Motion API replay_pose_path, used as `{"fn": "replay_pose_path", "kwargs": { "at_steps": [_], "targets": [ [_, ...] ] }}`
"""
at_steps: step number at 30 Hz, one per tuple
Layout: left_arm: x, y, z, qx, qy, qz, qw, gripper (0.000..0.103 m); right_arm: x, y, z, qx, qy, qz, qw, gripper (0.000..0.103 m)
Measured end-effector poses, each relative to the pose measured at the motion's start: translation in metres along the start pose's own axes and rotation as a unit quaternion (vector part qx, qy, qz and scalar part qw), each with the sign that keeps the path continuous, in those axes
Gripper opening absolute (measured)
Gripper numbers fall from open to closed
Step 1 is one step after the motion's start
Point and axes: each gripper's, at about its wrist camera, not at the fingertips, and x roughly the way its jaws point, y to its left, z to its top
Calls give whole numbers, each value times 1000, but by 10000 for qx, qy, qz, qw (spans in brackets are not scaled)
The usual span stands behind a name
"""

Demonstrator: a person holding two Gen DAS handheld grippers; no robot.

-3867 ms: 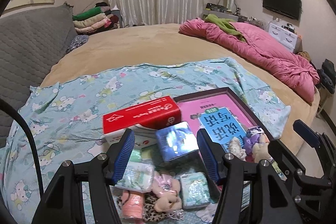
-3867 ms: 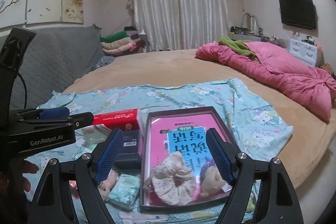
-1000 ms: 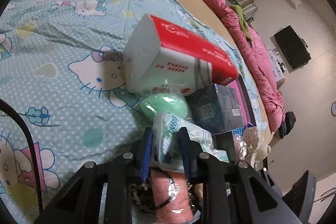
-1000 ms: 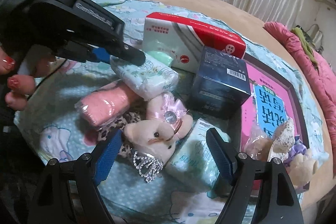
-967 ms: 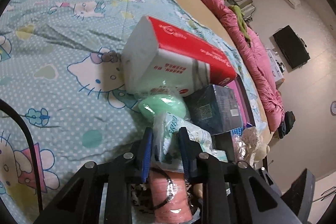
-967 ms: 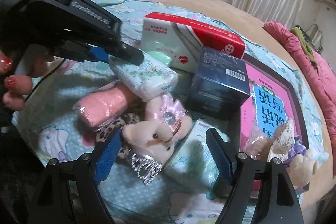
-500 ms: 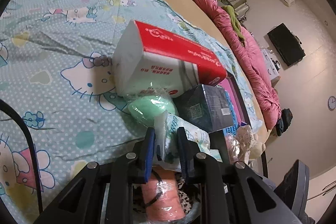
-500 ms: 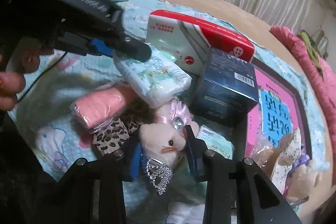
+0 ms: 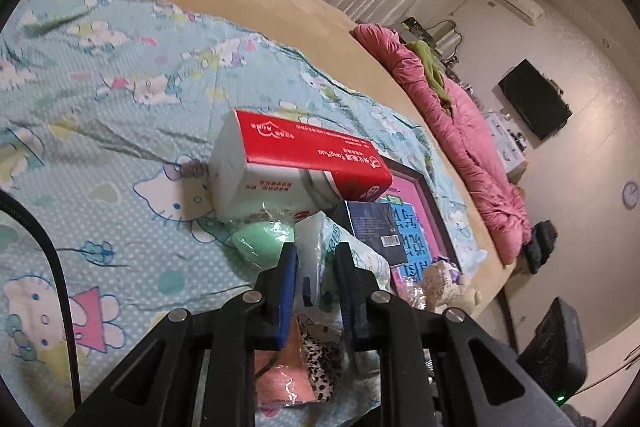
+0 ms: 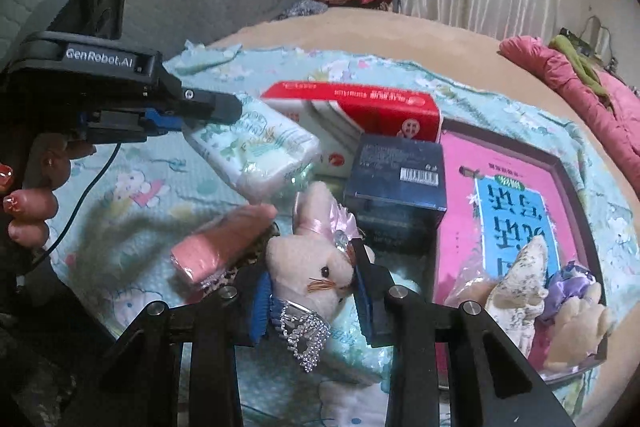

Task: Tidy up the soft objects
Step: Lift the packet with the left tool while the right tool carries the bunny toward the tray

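Plush rabbit pinched by the head in the right gripper, just in front of the dark blue box, over a pale tissue pack on the bed. Jaws just closed onto it. White tissue pack clamped at one end in the left gripper, beside the same box, jaws narrowed tight on its wrapper. Best lifted straight up, slowly, clear of the pink roll and red carton, keeping both grips firm so nothing slips or drags neighbours along.
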Motion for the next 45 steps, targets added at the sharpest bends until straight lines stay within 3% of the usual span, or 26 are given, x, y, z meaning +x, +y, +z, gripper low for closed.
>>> {"fn": "replay_pose_path", "kwargs": {
  "at_steps": [7,22,45],
  "targets": [
    [-19,-27,1,328,-231,269,9988,19,-26,-6,7,136,-429,-84,9989,36],
    [-34,-93,-5,1113,-354,606,9913,19,-70,-38,13,629,-1085,-138,9920,36],
    [4,-181,-23,1788,-11,326,9833,16,-136,-123,-7,1706,-1801,-752,9658,36]
  ]
}}
